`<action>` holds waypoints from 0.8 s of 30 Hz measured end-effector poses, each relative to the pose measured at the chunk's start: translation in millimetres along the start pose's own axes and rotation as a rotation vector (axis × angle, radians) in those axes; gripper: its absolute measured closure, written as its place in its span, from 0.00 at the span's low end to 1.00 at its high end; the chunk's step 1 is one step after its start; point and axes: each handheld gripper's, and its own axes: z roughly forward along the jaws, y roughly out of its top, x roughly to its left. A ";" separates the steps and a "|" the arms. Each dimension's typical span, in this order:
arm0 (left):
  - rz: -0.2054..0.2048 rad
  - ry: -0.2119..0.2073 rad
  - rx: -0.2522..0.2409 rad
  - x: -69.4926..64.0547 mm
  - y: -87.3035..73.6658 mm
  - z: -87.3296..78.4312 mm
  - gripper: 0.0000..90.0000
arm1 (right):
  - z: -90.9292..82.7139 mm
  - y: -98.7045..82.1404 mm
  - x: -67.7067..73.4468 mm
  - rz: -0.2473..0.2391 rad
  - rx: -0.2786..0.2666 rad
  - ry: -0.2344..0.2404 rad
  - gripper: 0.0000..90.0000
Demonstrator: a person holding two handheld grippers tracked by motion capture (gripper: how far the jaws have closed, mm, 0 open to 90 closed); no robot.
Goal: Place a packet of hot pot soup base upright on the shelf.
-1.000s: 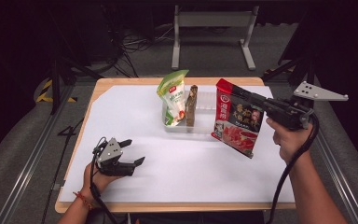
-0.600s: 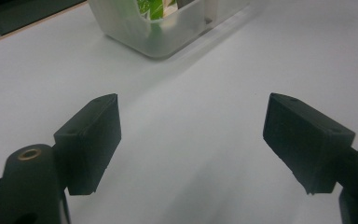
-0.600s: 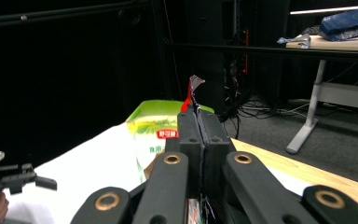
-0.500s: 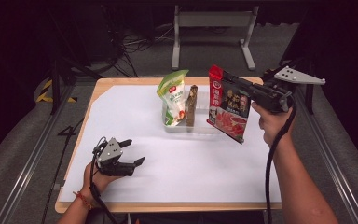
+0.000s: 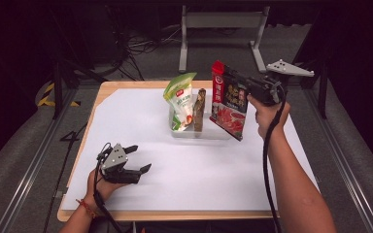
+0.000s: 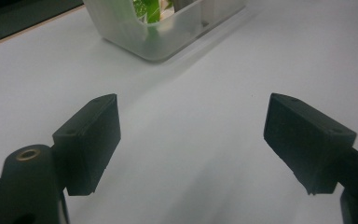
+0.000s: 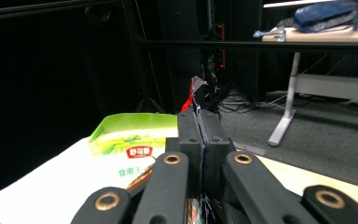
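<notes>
Between our right gripper's (image 5: pixel 237 85) closed fingers we hold the red snack bag (image 5: pixel 228 104) by its upper edge; it hangs clear of the desk (image 5: pixel 141 104), just past the right wall of the clear bin (image 5: pixel 209 133). We judge the job partly done: the green bag (image 5: pixel 179 99) and a slim brown packet (image 5: pixel 200 109) already stand upright in the bin, and the red bag is not yet inside. What is left, as we read it, is to bring it over the free space to the right of the brown packet and lower it in. That gap looks narrow, so the bag's lower corner may catch the bin's rim or tip the brown packet. Our left gripper (image 5: pixel 138 158) rests near the desk's front edge, fingers spread wide and holding nothing, well apart from the bin.
</notes>
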 end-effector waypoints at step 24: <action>0.002 0.022 0.005 -2.1 -3.1 -4.1 0.21 | 60.1 -19.6 -11.0 0.022 -0.006 -0.006 0.99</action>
